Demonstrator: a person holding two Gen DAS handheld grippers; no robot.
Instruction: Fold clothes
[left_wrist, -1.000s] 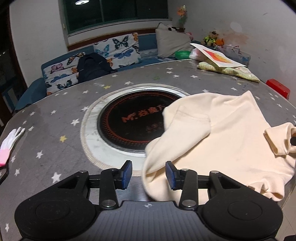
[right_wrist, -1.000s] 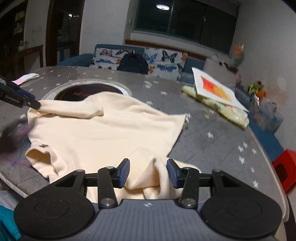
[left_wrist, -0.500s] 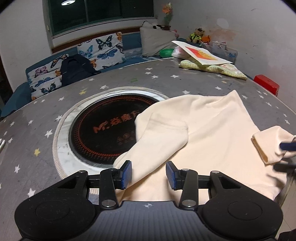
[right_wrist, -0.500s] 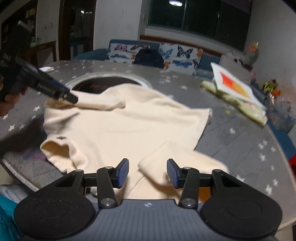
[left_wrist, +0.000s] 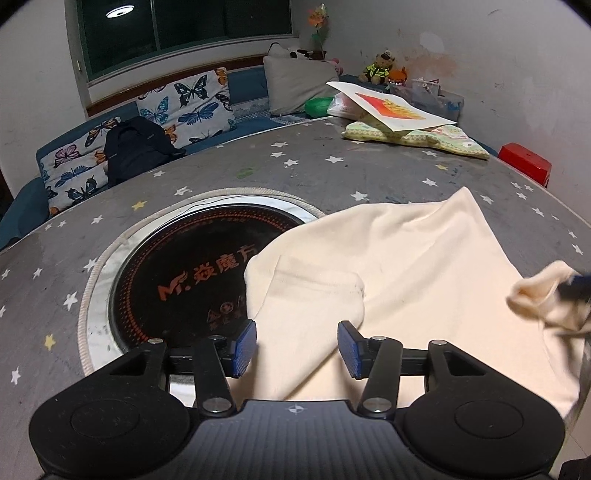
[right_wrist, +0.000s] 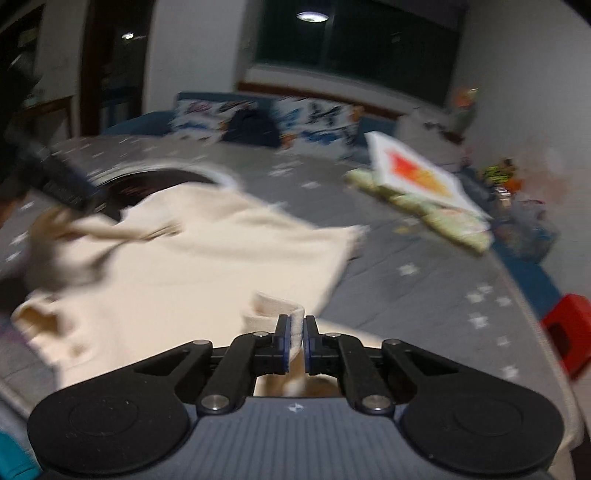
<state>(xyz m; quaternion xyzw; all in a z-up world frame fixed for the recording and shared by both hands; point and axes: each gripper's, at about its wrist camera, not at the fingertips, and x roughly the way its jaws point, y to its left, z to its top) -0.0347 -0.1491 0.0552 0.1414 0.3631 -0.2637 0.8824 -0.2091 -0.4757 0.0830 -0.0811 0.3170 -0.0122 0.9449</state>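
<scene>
Sweater (left_wrist: 424, 266): cream, spread on the grey star-print table (left_wrist: 332, 173), lying from the centre out to 4 o'clock in the left wrist view; one corner covers the rim of the round black hotplate (left_wrist: 184, 277).
Left gripper (left_wrist: 296, 347): blue pads wide apart, straddling the folded sleeve (left_wrist: 310, 306) at 6 o'clock, gripping nothing.
Right gripper (right_wrist: 294, 341): pads pinched nearly together on a cuff (right_wrist: 275, 310) of the sweater at 6 o'clock; the cloth stands up between them. This view is blurred.
Same cuff, left wrist view: a lifted cream fold at 3 o'clock (left_wrist: 535, 295), with a dark blue pad tip against it.
Hotplate: set into the table at 9 o'clock of the sweater, orange lettering on its face, ringed by a white rim (left_wrist: 88, 302).
Far table edge: a green patterned cloth (left_wrist: 436, 136) at 1 o'clock with a white sheet printed red and orange (left_wrist: 391, 107) resting on it.
Beyond the table: a butterfly-print cushion (left_wrist: 192, 107) and a dark backpack (left_wrist: 136, 147) at 11 o'clock; a red box (left_wrist: 524, 162) at 2 o'clock.
</scene>
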